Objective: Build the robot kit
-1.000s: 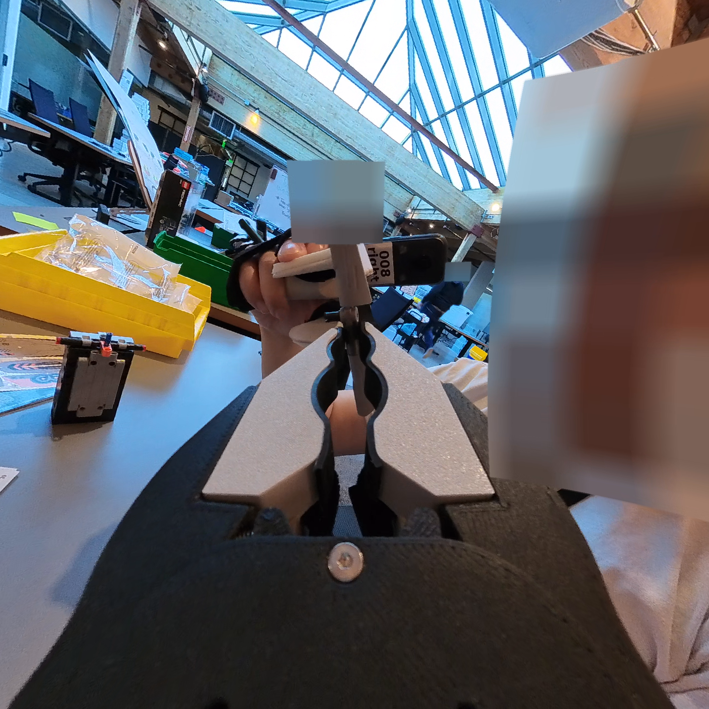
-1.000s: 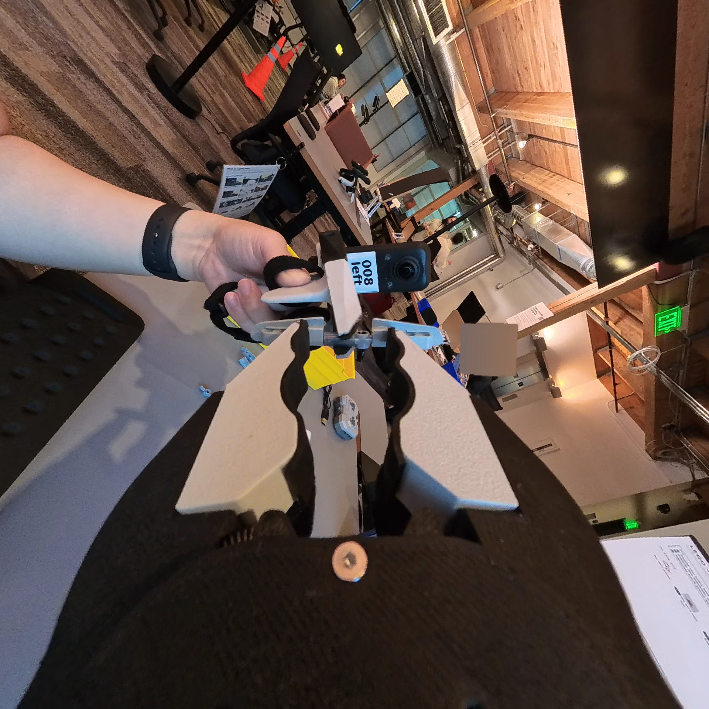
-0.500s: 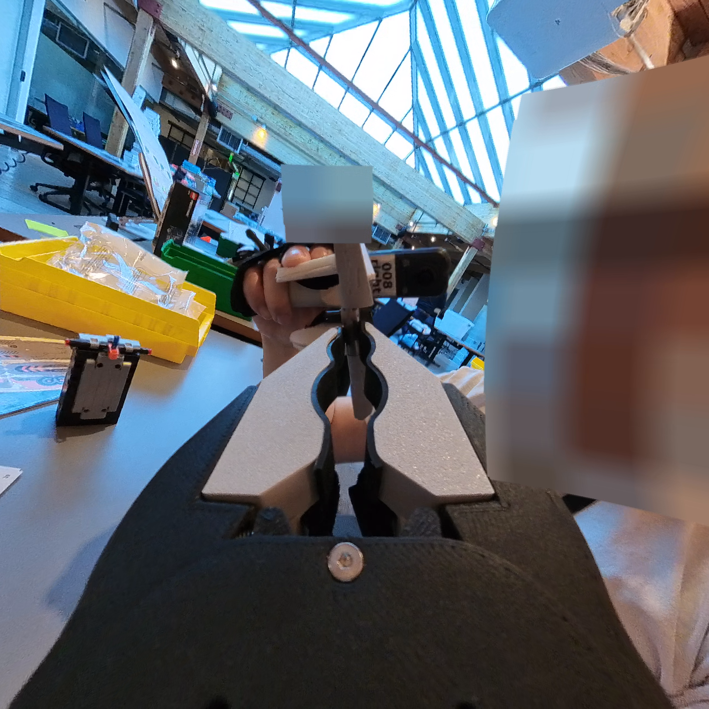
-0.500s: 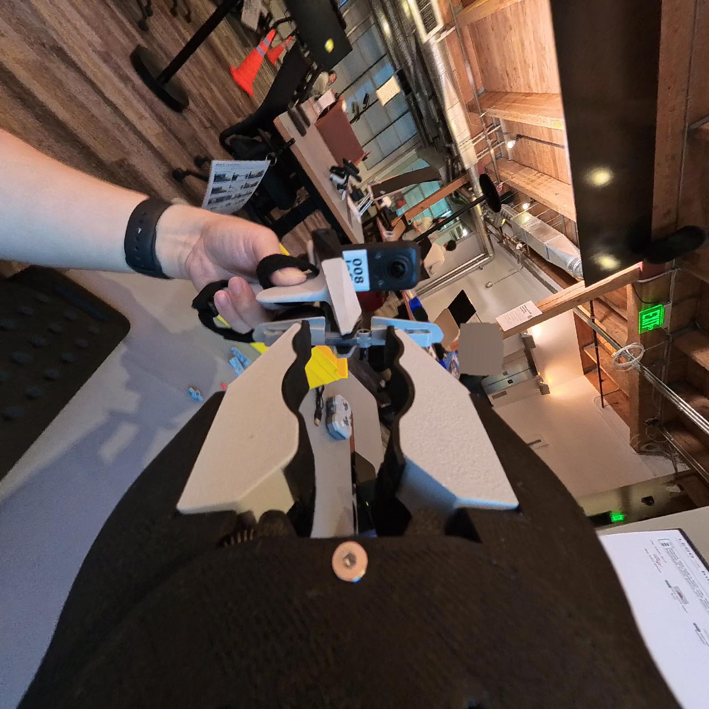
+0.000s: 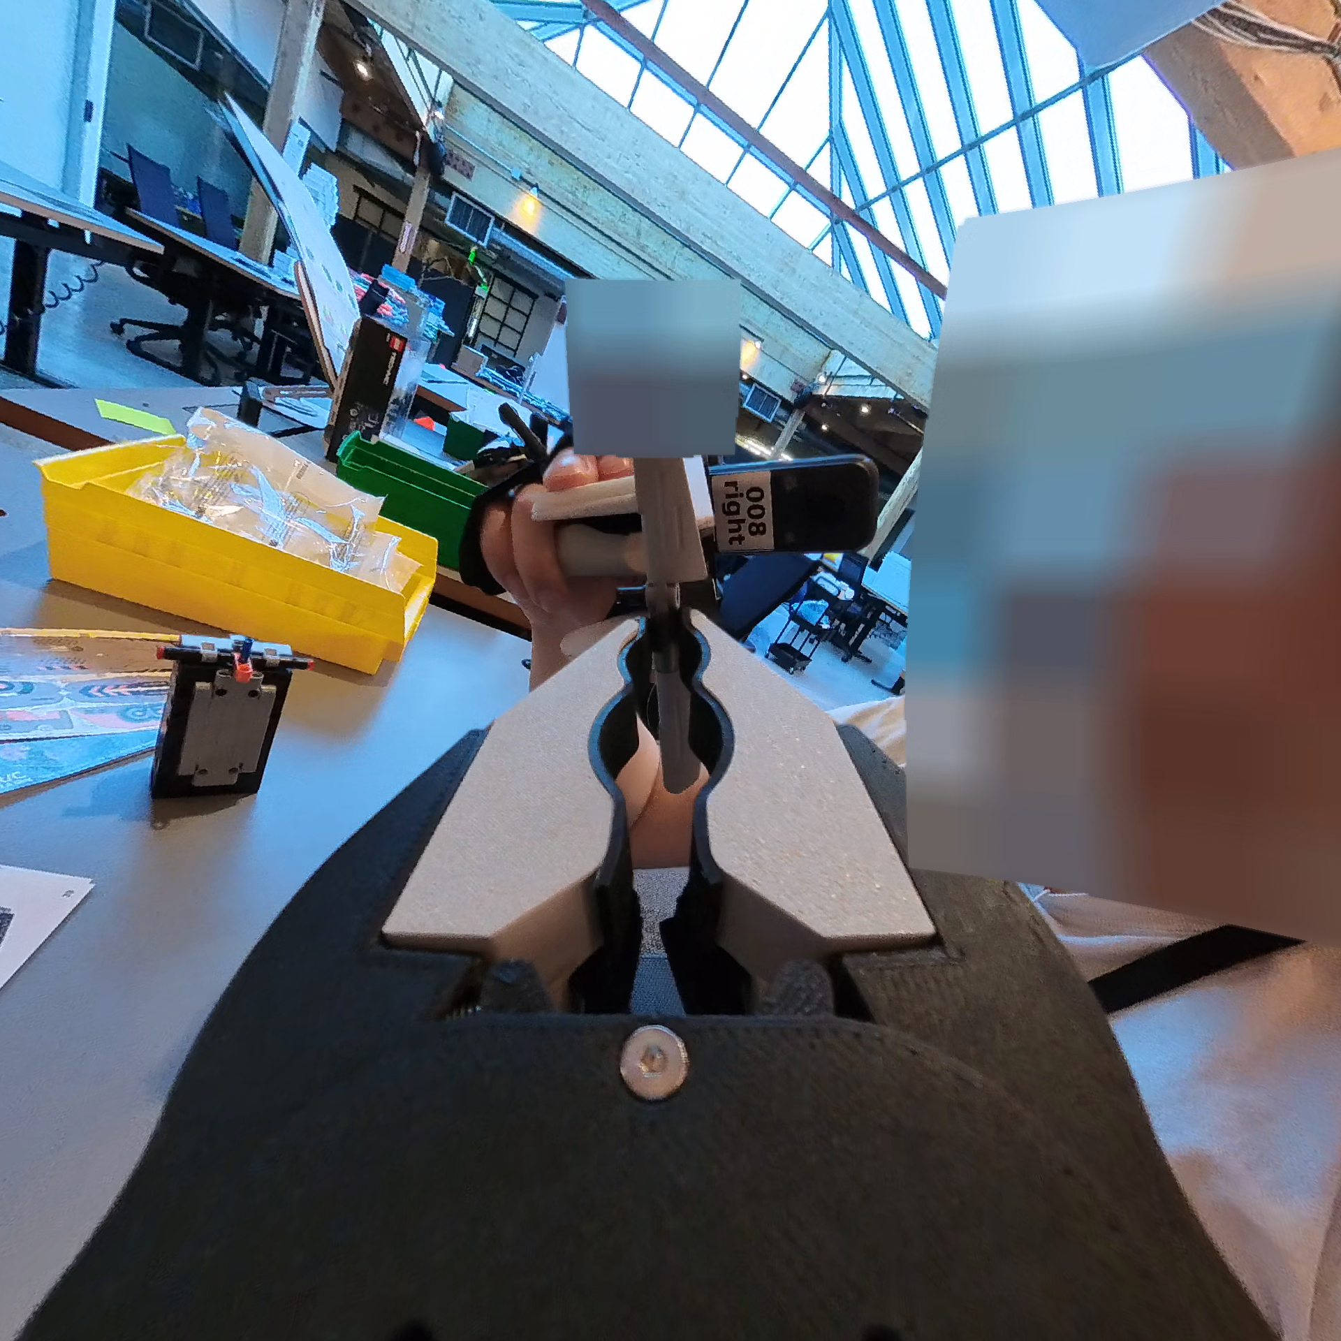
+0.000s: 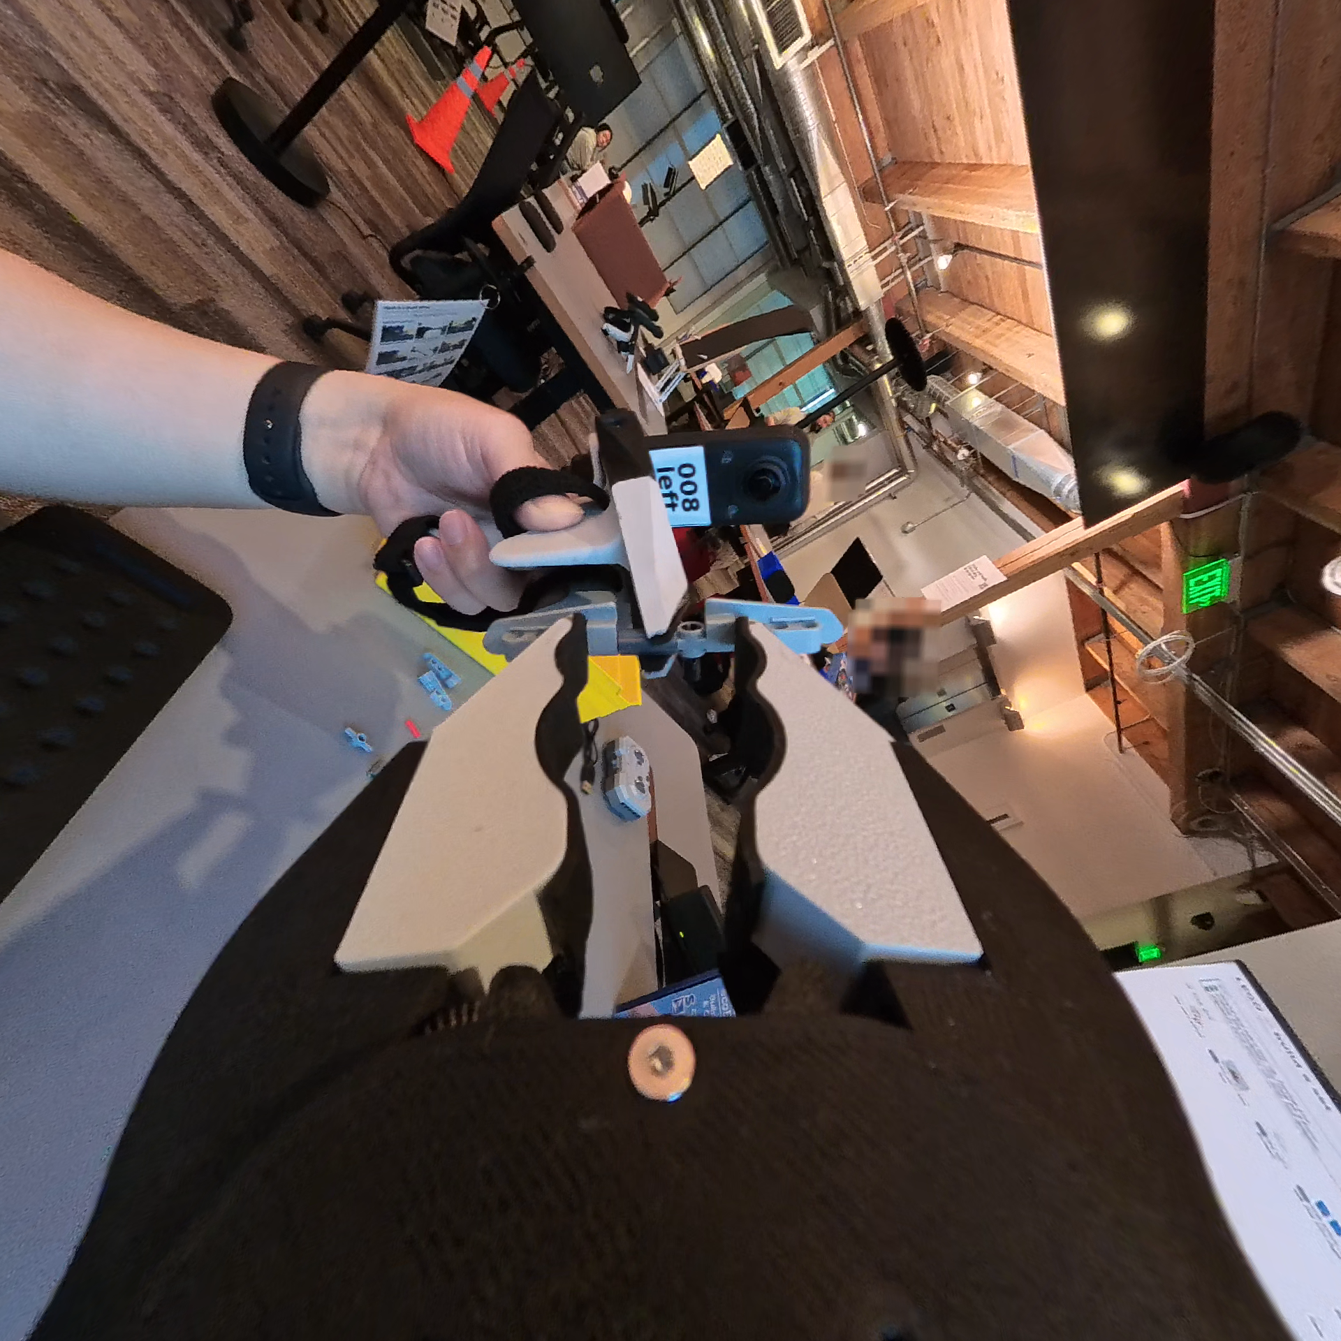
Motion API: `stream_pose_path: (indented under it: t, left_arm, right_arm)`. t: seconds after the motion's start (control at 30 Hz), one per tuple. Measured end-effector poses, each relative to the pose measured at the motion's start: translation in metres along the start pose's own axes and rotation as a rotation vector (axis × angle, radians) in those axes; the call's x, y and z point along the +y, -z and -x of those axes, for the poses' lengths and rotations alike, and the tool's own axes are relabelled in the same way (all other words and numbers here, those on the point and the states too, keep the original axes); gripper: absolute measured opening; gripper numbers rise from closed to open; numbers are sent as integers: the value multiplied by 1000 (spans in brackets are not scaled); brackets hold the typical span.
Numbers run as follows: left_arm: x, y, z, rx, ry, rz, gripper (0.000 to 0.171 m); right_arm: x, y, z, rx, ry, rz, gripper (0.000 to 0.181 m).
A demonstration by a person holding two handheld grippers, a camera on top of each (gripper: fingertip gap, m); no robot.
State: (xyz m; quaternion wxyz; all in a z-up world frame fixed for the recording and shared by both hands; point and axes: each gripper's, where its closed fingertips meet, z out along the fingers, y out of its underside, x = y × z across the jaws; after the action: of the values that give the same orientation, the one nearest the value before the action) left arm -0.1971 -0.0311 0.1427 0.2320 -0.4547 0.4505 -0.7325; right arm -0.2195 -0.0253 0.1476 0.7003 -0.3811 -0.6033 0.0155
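Grey table point(image 5: 363, 762) with a yellow bin point(image 5: 218, 573) off to the side, and hardly anything moves over the last second: left hand-held gripper point(image 5: 664, 638) stays clamped on the thin grey beam point(image 5: 671, 726) in mid-air, right hand-held gripper point(image 6: 657, 638) stays spread around it, contact unclear

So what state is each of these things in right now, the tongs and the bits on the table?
Left tongs: shut on the grey beam.
Right tongs: open, tips near the beam, gripping nothing.
Grey beam: held in the air, off the table.
Yellow bin: open-topped, holding clear bags.
Black-and-grey block: standing upright on the table.
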Motion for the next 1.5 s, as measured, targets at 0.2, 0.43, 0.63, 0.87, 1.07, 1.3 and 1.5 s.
stream_pose_path:
  t: [0.2, 0.43, 0.63, 0.87, 1.07, 1.3, 1.5]
  left_arm:
    - [-2, -5, -1, -31, -24, 45, 4]
    - [-9, -4, 2, -33, -7, 11, 4]
    - [-14, -1, 7, -33, -3, -5, 5]
    - [-13, 12, 17, -30, 21, -14, 4]
    - [-13, 24, 22, -6, 35, -37, 4]
    - [-10, 27, 19, 38, 49, -55, 4]
    - [-7, 21, 14, 54, 58, -43, 4]
  right_arm:
    - [0, 4, -4, 40, 71, 33, 38]
    - [1, 2, -10, 65, 21, -3, 39]
    - [-1, 5, -15, 63, -53, -37, 56]
    - [0, 15, -21, 8, -218, -144, 38]
    - [18, 15, -29, 38, -252, -115, 0]
    - [18, -2, -10, -9, -194, -46, 2]
    - [10, -9, -8, 38, -111, -26, 51]
